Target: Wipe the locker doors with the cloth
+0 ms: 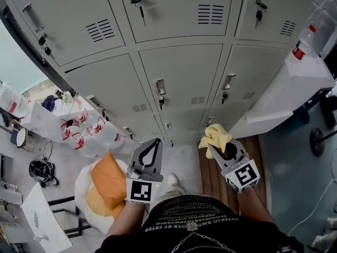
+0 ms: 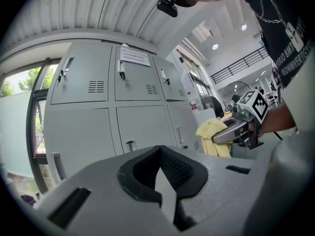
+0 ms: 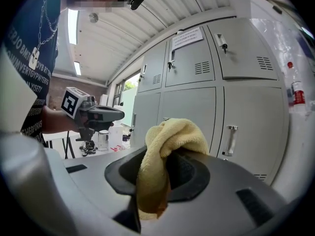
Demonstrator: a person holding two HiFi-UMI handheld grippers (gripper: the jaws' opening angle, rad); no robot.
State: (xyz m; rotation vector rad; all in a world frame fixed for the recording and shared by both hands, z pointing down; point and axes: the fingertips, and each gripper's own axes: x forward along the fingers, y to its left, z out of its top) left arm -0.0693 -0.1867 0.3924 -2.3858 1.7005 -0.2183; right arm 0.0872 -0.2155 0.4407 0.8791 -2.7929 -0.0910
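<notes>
Right gripper (image 3: pixel 165 157) pinches the yellow cloth (image 3: pixel 178 132), which looks soft, light and floppy, by a bunched fold, while the left gripper (image 2: pixel 159 155) is squeezed together, empty.

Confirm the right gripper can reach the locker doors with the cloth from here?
Probably yes: the right gripper is shut on the yellow cloth and faces the locker doors, with nothing visible between them.

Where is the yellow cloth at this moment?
The yellow cloth is clamped in the right gripper, at the right of the head view, held in front of the lower grey locker doors.
</notes>
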